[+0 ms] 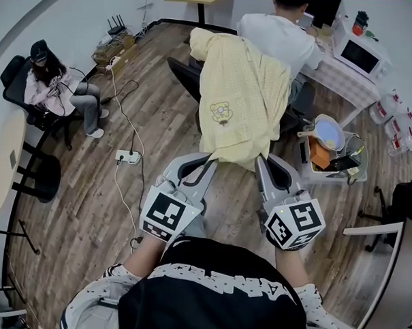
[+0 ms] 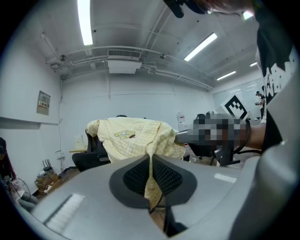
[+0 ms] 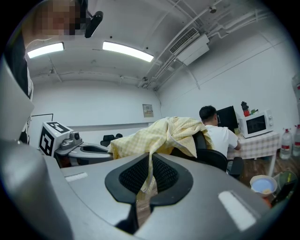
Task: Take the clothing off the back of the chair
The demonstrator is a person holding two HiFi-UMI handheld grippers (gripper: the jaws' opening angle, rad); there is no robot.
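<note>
A pale yellow checked garment [image 1: 236, 93] with a small bear patch hangs over the back of a black office chair [image 1: 186, 74] in front of me. Its lower hem is stretched toward me between both grippers. My left gripper [image 1: 213, 159] is shut on the hem's left corner, and in the left gripper view the cloth [image 2: 133, 136] runs down into the closed left gripper [image 2: 151, 180]. My right gripper [image 1: 259, 159] is shut on the right corner. The right gripper view shows the fabric [image 3: 159, 136] pinched in the right gripper [image 3: 150, 180].
A person in a white shirt [image 1: 280, 34] sits just behind the chair at a table with a microwave [image 1: 360, 57]. Another person [image 1: 56, 82] sits at far left. A power strip [image 1: 128, 157] with cables lies on the wooden floor. A cart with a bowl [image 1: 330, 135] stands at right.
</note>
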